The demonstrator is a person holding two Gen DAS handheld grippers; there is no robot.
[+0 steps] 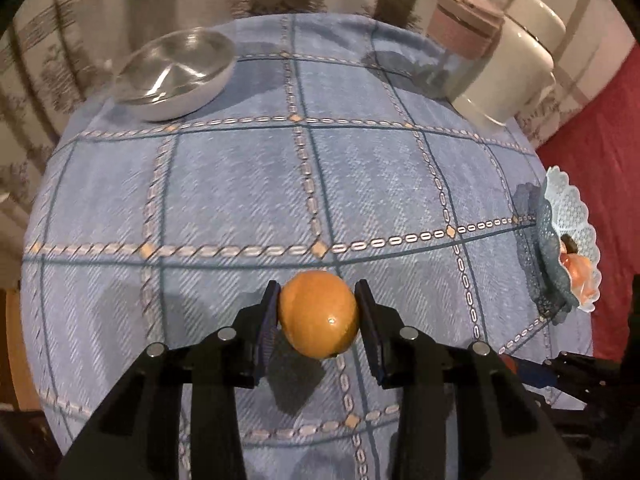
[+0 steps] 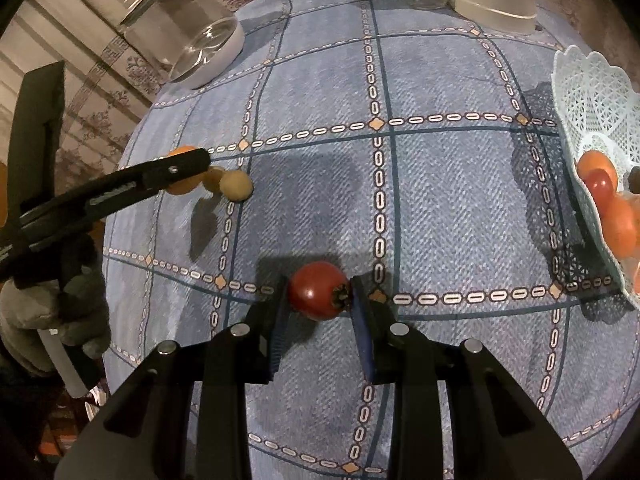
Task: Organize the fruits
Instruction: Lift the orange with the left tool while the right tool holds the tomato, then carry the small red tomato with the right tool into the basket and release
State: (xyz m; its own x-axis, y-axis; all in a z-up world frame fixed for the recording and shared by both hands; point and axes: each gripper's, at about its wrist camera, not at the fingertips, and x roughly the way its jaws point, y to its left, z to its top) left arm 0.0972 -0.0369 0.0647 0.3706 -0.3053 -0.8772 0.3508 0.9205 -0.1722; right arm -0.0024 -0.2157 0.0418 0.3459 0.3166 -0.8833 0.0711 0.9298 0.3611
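Observation:
My left gripper (image 1: pixel 318 314) is shut on an orange fruit (image 1: pixel 319 314) and holds it above the blue checked tablecloth (image 1: pixel 360 176). My right gripper (image 2: pixel 319 300) is shut on a red tomato (image 2: pixel 318 290), stem toward the right finger, just above the cloth. In the right wrist view the left gripper (image 2: pixel 192 168) shows at the left holding the orange fruit (image 2: pixel 182 188), with two small tan fruits (image 2: pixel 236 186) beside it. A white lace basket (image 2: pixel 592 92) at the right edge holds several orange and red fruits (image 2: pixel 608 200); it also shows in the left wrist view (image 1: pixel 568 216).
A metal bowl (image 1: pixel 176 76) stands at the far left of the table. A glass jar with a pink lid (image 1: pixel 456 48) and a white pot (image 1: pixel 516 60) stand at the far right. A red cloth (image 1: pixel 592 128) lies beyond the table's right edge.

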